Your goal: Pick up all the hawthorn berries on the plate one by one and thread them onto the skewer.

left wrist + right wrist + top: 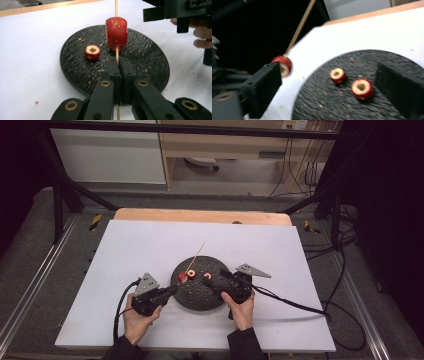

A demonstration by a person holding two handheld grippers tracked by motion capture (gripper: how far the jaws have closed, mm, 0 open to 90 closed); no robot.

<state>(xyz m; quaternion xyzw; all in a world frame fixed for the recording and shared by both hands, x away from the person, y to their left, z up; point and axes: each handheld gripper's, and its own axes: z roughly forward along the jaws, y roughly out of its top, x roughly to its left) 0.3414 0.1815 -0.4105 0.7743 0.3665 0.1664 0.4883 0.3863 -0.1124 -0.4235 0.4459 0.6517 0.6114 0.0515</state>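
While the left gripper [117,72] clenches the thin, snappable skewer [116,7] at frame centre, the right gripper [332,87] gapes empty; hold the skewer low, since the speared fruit [116,32] looks soft.

Black round plate [200,295] near the white table's [150,245] centre. Left gripper [172,291] at its left rim holds a skewer [196,256] bearing a red fruit [182,277]; right gripper [212,285] over the plate, beside another fruit piece [207,275].

Red cored fruit [116,32] threaded on thin wooden skewer [116,7]
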